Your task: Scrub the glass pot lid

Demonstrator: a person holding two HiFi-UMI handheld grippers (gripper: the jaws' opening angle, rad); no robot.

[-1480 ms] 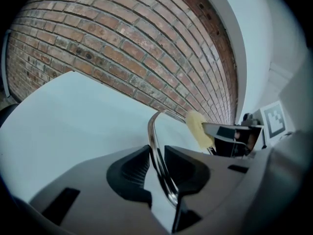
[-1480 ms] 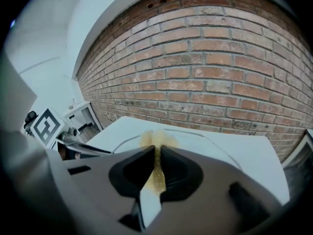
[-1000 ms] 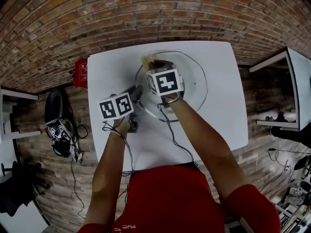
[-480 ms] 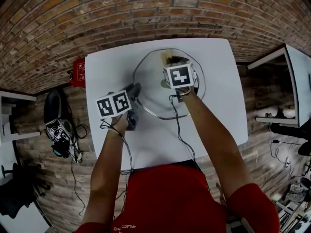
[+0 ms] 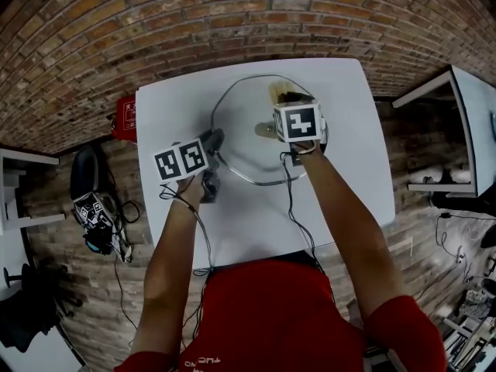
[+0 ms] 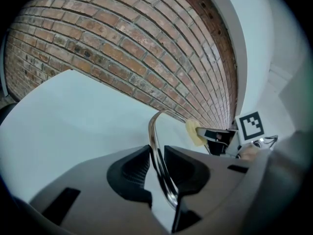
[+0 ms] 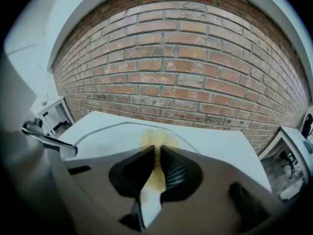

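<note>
Table: the white table (image 5: 256,223) fills the middle of the head view, with brick floor all round it.
Lid: the glass pot lid (image 5: 246,142) sits on the table at upper centre of the head view. Its metal rim (image 6: 155,131) forms a wide ring. Whether it lies quite flat I cannot tell.
Left gripper: the left gripper (image 5: 215,144) is at the lid's left edge. Its jaws are part-way closed and clenched on the rim, which runs straight between the ribbed pads.
Right gripper: the right gripper (image 5: 288,99) is over the lid's upper right. Its jaws are nearly together, pinching the yellow sponge (image 7: 157,146).
Sponge: its free end sticks out past the jaw tips, down on or just above the glass near the far rim.
Step in hand: probably a scrubbing stroke across the glass while the other claw steadies the lid.
Doing it well: hold the rim grip firm so the lid does not slide or spin. Press the sponge flat and lightly, and work in overlapping passes from rim to knob. Keep the hard jaw tips off the glass.
</note>
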